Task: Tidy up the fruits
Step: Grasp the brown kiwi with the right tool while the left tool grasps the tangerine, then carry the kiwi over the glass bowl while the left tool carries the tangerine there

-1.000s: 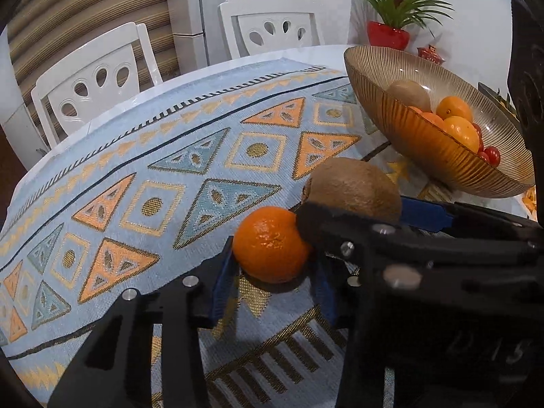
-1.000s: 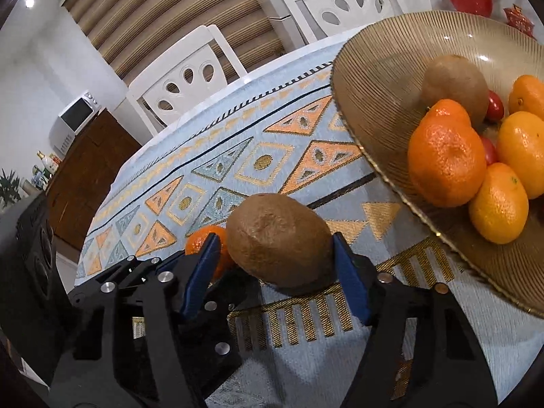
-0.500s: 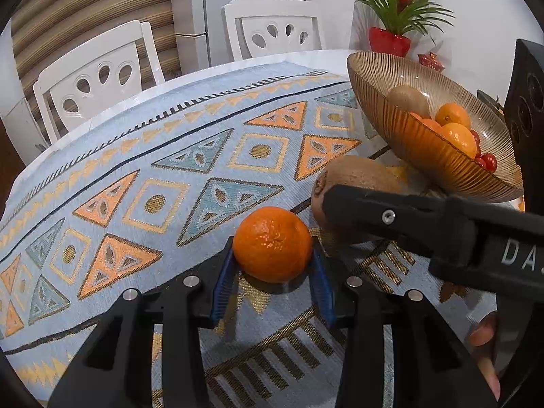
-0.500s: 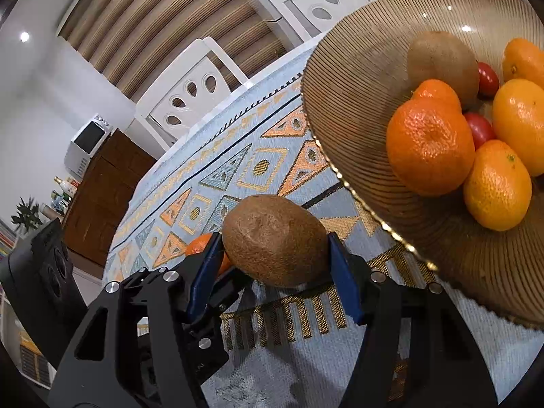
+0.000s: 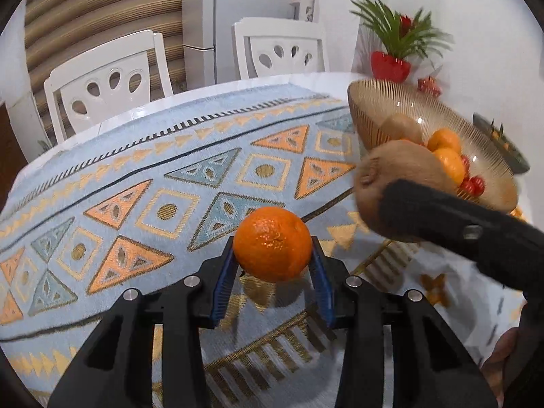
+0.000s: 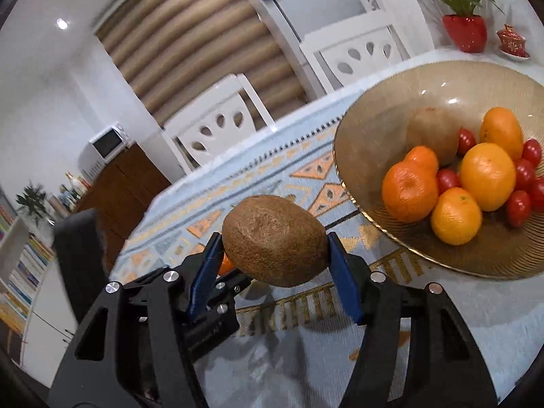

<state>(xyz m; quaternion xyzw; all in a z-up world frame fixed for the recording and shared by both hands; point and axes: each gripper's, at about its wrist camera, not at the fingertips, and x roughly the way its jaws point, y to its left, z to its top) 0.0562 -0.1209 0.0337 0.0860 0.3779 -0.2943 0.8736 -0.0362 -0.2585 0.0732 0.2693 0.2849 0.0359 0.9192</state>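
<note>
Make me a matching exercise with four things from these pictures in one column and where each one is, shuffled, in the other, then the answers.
1. tangerine
2. kiwi
3. cherry tomatoes
4. red plant pot

A. in the glass bowl
B. between the right gripper pads
C. at the table's far edge
D. between the left gripper pads

Pairs: 1-D, 2-B, 3-A, 4-C

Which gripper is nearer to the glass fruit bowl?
Right. The right gripper, shut on the kiwi, is beside the bowl; the left gripper, holding the orange, is farther.
</note>
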